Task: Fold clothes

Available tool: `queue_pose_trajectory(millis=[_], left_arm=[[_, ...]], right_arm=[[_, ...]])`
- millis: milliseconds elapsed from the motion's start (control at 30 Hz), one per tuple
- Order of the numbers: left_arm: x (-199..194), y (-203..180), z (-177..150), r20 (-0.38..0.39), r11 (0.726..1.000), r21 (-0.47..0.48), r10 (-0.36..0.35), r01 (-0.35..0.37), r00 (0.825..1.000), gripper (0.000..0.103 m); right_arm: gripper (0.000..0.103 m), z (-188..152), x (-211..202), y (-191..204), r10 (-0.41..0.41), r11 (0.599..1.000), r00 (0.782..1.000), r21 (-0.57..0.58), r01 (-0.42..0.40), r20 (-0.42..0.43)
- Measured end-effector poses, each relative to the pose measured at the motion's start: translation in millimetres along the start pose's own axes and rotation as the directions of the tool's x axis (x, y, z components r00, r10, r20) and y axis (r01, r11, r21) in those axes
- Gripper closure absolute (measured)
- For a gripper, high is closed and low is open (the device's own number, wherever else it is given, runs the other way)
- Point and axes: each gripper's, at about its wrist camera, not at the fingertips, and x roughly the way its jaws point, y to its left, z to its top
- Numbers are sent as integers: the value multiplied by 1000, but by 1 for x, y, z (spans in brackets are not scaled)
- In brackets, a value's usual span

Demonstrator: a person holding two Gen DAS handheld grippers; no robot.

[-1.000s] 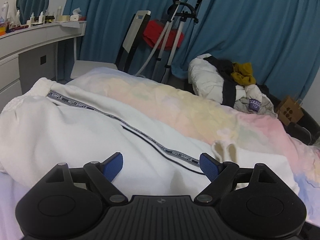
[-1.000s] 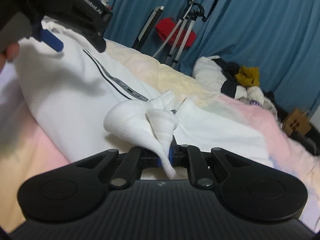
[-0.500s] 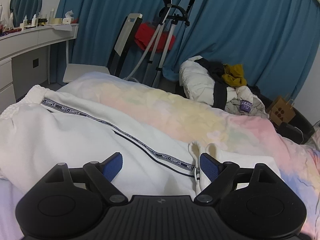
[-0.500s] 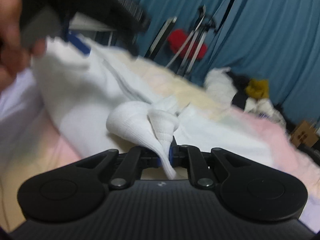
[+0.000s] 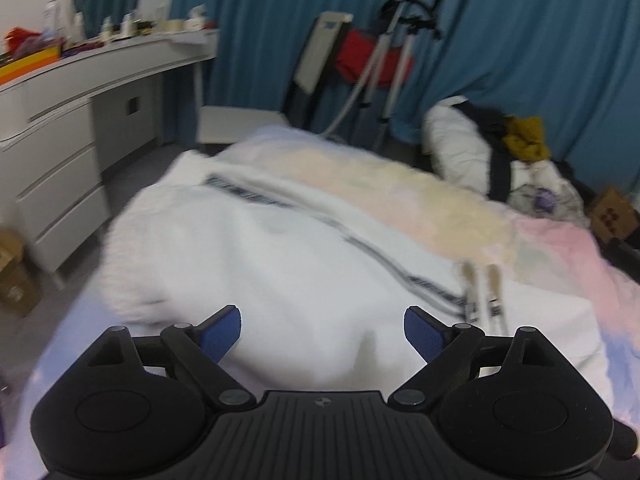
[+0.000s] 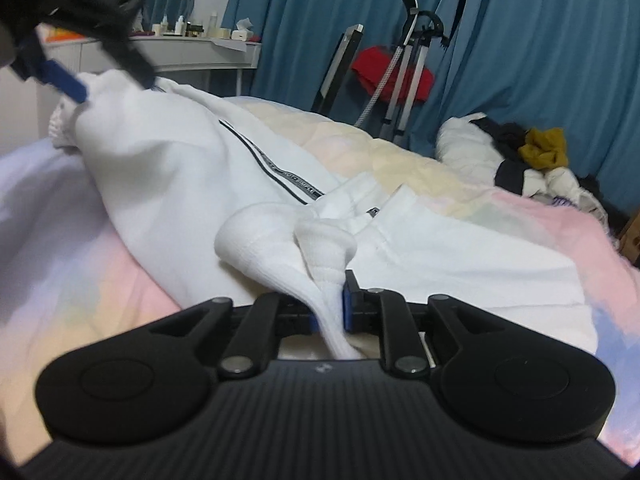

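Note:
A white garment (image 5: 280, 272) with a black lettered stripe lies spread on the pastel bedspread (image 5: 540, 248). Its two drawstring ends (image 5: 480, 292) rest near the right finger. My left gripper (image 5: 322, 320) hovers open just above the cloth with nothing between its blue pads; this view is motion-blurred. In the right wrist view the same garment (image 6: 168, 160) runs up to the far left, where one blue pad (image 6: 66, 82) of the left gripper touches its raised end. My right gripper (image 6: 328, 312) is shut on the garment's white ribbed hem (image 6: 280, 240), which bunches up in front of the jaws.
A white dresser (image 5: 60, 128) with bottles on top stands at the left. Against the blue curtains (image 5: 540, 40) stands a steamer stand (image 5: 384, 60). A pile of clothes (image 5: 500, 148) sits at the bed's far right, with a cardboard box (image 5: 612, 216) beyond.
The left gripper has swung so the dresser now fills its left side, staying open. The right gripper keeps its hold on the ribbed hem, barely moved.

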Motion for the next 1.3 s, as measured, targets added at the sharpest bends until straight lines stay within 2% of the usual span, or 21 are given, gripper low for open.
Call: queue_pose_trajectory(millis=[67, 100, 167, 233, 300, 400, 467, 600, 700, 733, 867, 1033, 1167, 1300], left_arm=[[-2, 5, -1, -4, 1000, -1, 25, -25, 1000, 12], [-3, 7, -1, -7, 999, -2, 38, -38, 999, 12], [-5, 12, -2, -11, 998, -3, 63, -63, 998, 9], [-7, 17, -3, -16, 996, -4, 88, -88, 996, 2], [-8, 14, -5, -6, 996, 7, 91, -91, 996, 2], [-7, 8, -9, -4, 996, 34, 79, -78, 997, 2], [-5, 5, -12, -15, 997, 48, 69, -68, 997, 2], [0, 2, -15, -28, 996, 62, 67, -65, 997, 2], [2, 1, -16, -36, 997, 56, 45, -43, 998, 2], [2, 0, -16, -37, 998, 52, 34, -32, 999, 2], [0, 0, -15, -33, 999, 41, -7, 9, 999, 2], [-2, 5, -13, -33, 999, 5, -33, 34, 999, 1], [-1, 11, -11, -43, 997, -47, -70, 68, 997, 1], [3, 23, -11, -60, 991, -118, -77, 69, 995, 0]], right_arm=[[79, 4, -7, -1, 26, 1000, 1000, 8, -26, 5], [73, 6, -11, -2, 44, 999, 999, 21, -44, 8], [60, 9, -19, -5, 87, 995, 996, 49, -88, 17], [37, 10, -29, -8, 147, 986, 988, 78, -150, 35], [30, 13, -39, -11, 197, 975, 979, 95, -202, 56], [29, 19, -53, -16, 217, 967, 972, 115, -227, 93], [29, 24, -60, -21, 185, 973, 975, 116, -199, 125], [29, 27, -54, -39, 44, 988, 992, 142, -61, 120], [29, 20, -39, -55, -67, 981, 995, 186, 53, 69], [29, 16, -32, -60, -80, 977, 996, 201, 71, 37], [29, -4, 1, -71, -60, 963, 992, 257, 86, -109], [27, -6, 10, -67, -55, 964, 991, 253, 84, -119], [27, -9, 11, -70, -56, 964, 992, 252, 84, -114], [27, -9, 11, -69, -58, 962, 992, 260, 87, -116]])
